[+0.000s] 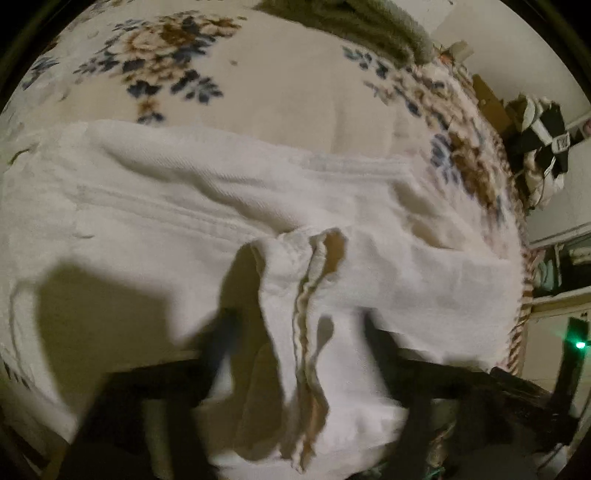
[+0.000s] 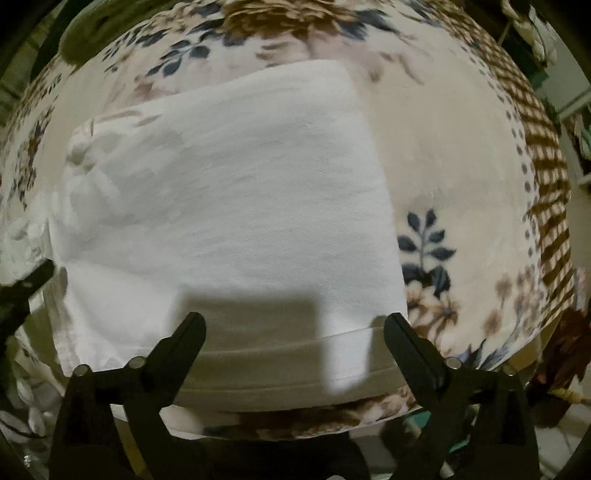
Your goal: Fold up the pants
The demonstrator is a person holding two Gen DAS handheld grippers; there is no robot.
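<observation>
White pants (image 1: 229, 192) lie spread across a floral blanket in the left wrist view. A bunched ridge of their cloth (image 1: 295, 295), with a frayed seam edge, stands up between the blurred dark fingers (image 1: 218, 332) of my left gripper (image 1: 295, 328). The jaws stand wide and the pads do not press the cloth. In the right wrist view the pants (image 2: 229, 192) lie as a flat, smooth folded panel. My right gripper (image 2: 295, 321) hovers open over the panel's near hem, with nothing held between its fingers (image 2: 195, 325).
The cream blanket (image 2: 443, 166) with blue and brown flowers covers the bed; its checked border (image 2: 546, 184) marks the right edge. A grey-green throw (image 1: 369, 22) lies at the far end. Dark clutter (image 1: 546, 129) and a green light (image 1: 580, 345) lie beyond the right edge.
</observation>
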